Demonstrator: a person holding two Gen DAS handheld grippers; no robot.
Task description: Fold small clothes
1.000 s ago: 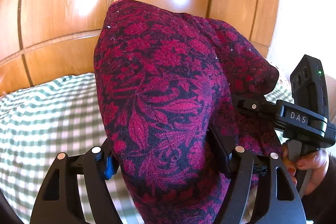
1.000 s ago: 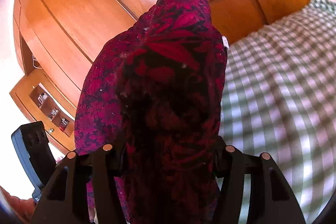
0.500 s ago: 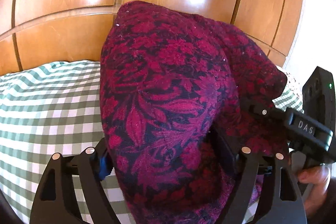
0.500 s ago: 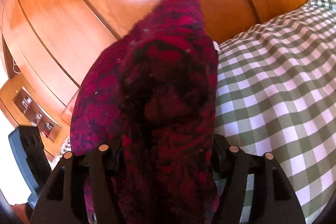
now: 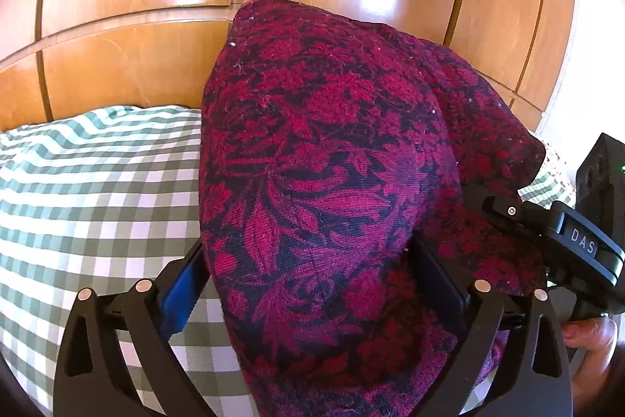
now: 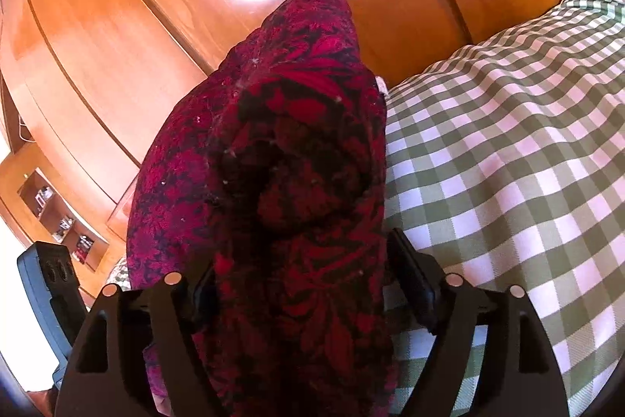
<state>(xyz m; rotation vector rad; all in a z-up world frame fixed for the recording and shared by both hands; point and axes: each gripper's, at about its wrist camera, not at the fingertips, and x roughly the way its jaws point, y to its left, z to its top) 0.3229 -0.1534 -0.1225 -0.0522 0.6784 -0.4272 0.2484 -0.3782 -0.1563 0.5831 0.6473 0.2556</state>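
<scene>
A dark red garment with a black floral pattern fills the middle of both wrist views, bunched into a tall, rounded heap over a bed covered in green and white checked bedding.

In the left wrist view, the left gripper has the cloth between its two black fingers. Its jaws are opening: the blue pad on the left finger stands clear of the fabric with checked bedding showing in the gap, while the other finger sits against the cloth. At the far right, the right gripper reaches into the same garment (a hand holds its handle below).

In the right wrist view, the right gripper's jaws are also opening, with the garment hanging between its fingers; whether its pads touch the fabric is hard to tell. The left gripper's body shows at the lower left edge.

Glossy wooden panelling rises behind the bed.
</scene>
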